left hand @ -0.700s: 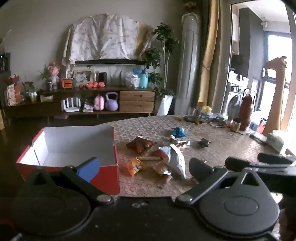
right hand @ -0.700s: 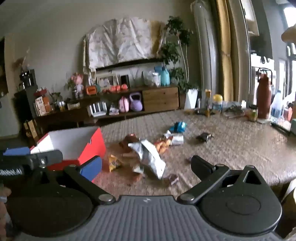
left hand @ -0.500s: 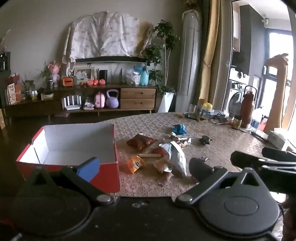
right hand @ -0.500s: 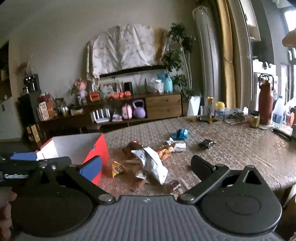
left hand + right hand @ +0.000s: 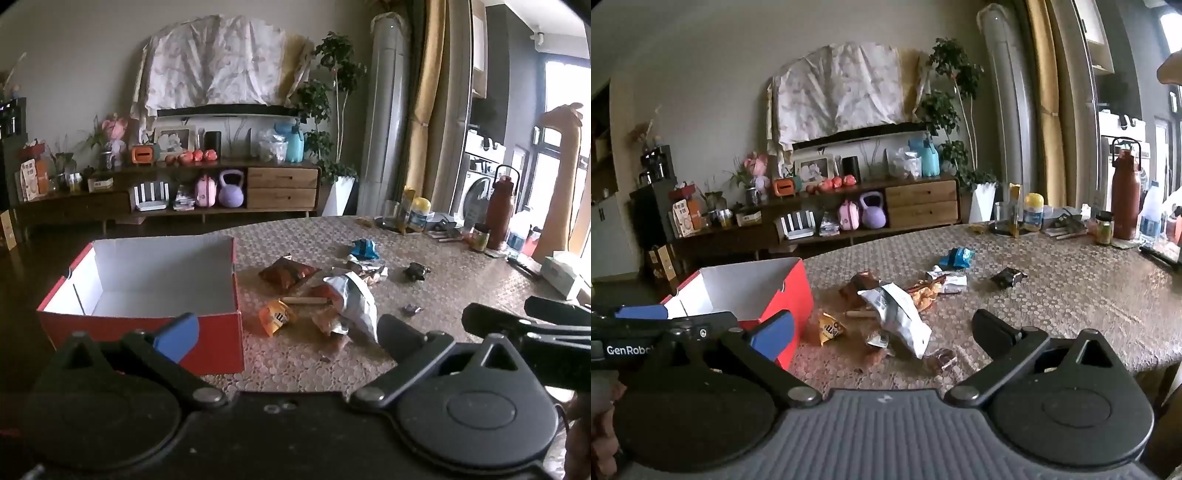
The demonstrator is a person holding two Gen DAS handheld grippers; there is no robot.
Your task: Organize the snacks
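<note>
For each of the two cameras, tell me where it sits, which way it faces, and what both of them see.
Left wrist: on the left gripper, facing across the table at the red box; its fingers show, the right gripper pokes in beside it.
Right wrist: on the right gripper, facing the snack pile; its fingers show, left gripper at the edge.
Shared: red box, silver bag, orange packet.
</note>
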